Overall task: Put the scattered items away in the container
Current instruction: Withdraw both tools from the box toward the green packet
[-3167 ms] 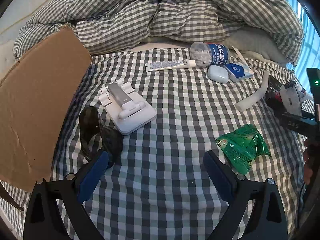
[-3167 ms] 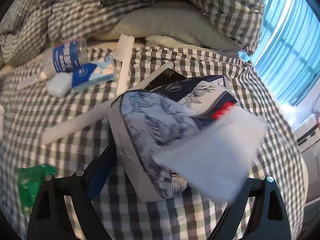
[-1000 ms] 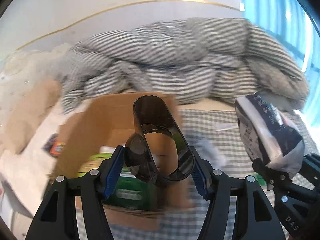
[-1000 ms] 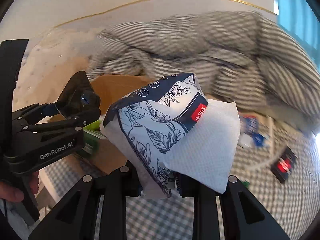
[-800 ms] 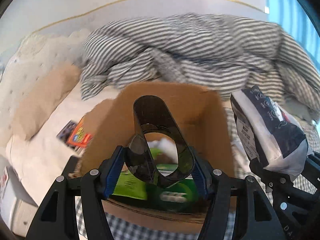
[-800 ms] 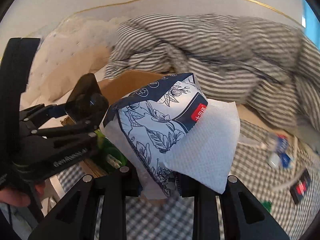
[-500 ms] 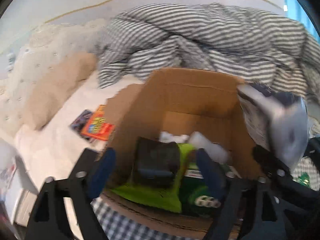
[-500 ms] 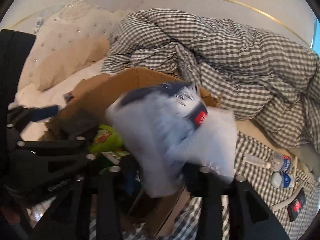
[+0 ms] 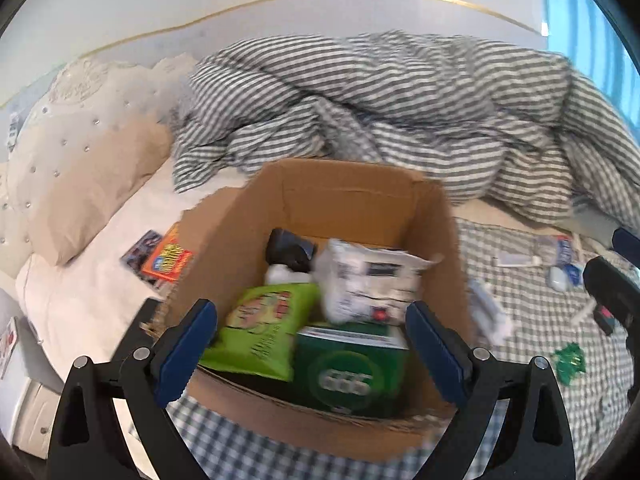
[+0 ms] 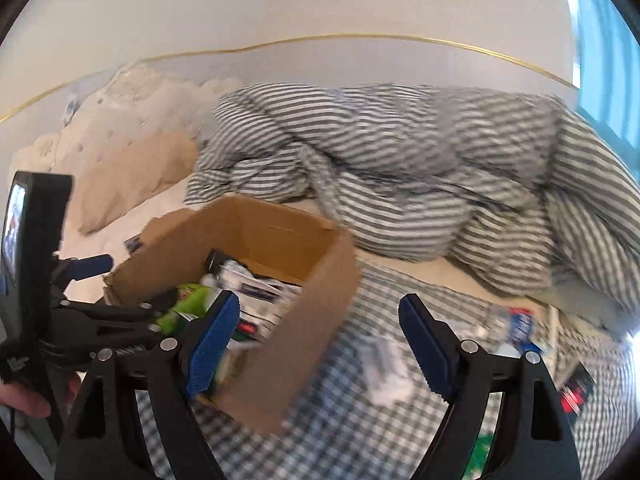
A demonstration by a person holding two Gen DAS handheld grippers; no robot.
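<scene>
Box point(image 9: 352, 196) rim apparently below tool point(image 9: 312, 344)

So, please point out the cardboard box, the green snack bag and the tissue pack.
cardboard box point(image 9: 352, 204): left wrist view, inner back wall.
green snack bag point(image 9: 264, 328): left wrist view, printed front.
tissue pack point(image 9: 368, 284): left wrist view, white wrapper.

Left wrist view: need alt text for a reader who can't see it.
An open left tool, nothing between its blue pads, hangs over a cardboard box on a checked bed. Inside lie a green snack bag, a green carton, a white tissue pack and a dark item.
</scene>
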